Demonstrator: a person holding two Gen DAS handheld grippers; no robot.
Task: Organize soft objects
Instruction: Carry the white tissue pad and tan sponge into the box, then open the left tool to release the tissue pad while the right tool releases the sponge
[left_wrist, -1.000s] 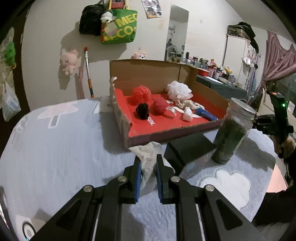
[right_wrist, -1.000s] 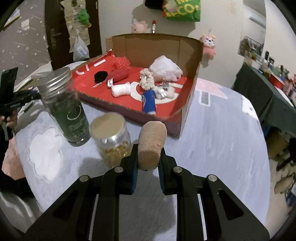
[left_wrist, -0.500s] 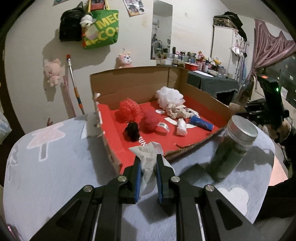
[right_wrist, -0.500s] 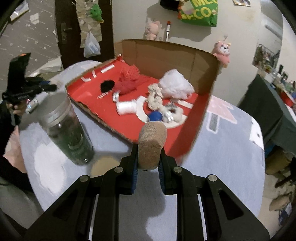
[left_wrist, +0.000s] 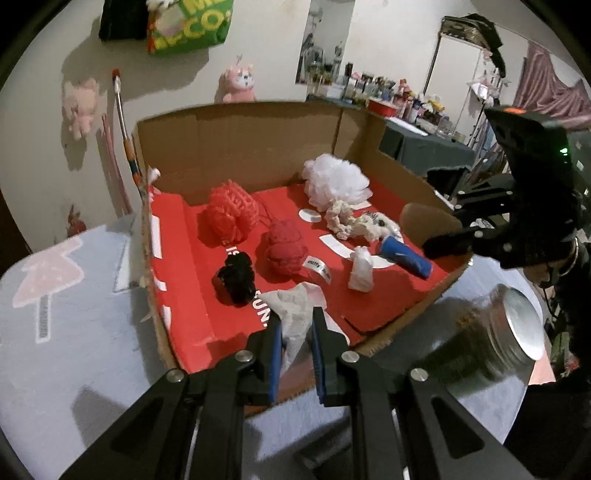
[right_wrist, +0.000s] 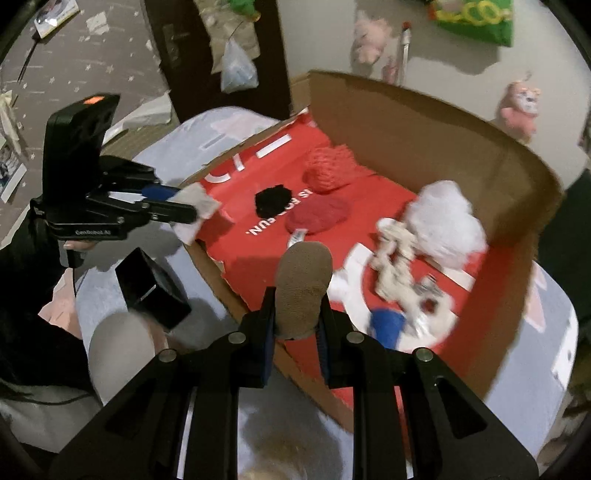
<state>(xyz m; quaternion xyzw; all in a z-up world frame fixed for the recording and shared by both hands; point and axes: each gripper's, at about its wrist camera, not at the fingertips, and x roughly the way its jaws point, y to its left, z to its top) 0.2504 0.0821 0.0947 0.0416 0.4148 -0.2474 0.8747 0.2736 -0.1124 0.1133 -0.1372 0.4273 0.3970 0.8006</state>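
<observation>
Clamped between the left gripper (left_wrist: 295, 332) pads at lower centre: a crumpled off-white cloth (left_wrist: 295, 306); pinched in the right gripper (right_wrist: 295, 314), a tan, fuzzy, rounded sponge (right_wrist: 301, 288), both over the red-lined cardboard box (left_wrist: 240, 144).

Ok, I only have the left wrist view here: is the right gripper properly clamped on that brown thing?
Observer: Yes. In the right wrist view the right gripper is shut on the brown roll from both sides, with its tip over the carton's red floor.
Operator: Anything on the table near my left gripper and its white wad?
Observer: A black box stands just outside the carton's torn edge, below that gripper in the picture.
</observation>
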